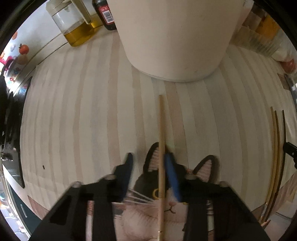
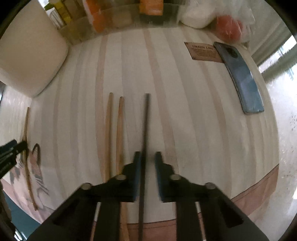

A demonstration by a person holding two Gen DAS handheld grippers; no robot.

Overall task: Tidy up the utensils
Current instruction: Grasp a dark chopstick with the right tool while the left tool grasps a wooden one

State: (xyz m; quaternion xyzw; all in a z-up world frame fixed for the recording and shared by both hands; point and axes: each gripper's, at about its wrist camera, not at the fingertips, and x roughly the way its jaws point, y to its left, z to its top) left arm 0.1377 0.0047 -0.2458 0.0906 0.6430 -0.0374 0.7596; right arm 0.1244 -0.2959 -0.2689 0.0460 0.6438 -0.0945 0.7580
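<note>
A light wooden chopstick [image 1: 161, 133] lies partly on a cat-face mat [image 1: 144, 209], between the fingers of my left gripper [image 1: 150, 163]. The right pad lies against the stick and the left finger stands well clear, so the gripper is open. In the right wrist view a dark chopstick [image 2: 146, 126] lies between the fingers of my right gripper [image 2: 148, 161]. The left pad is against it and a gap shows on the right side. Two more wooden chopsticks [image 2: 108, 133] lie just to its left. A tall white holder [image 1: 174, 37] stands beyond.
An oil bottle [image 1: 78, 31] and a dark bottle [image 1: 106, 14] stand behind the holder. A phone [image 2: 243, 79], a brown label [image 2: 204, 52] and a bagged tomato [image 2: 228, 27] sit at the far right of the striped mat [image 2: 185, 111]. Boxes line the back.
</note>
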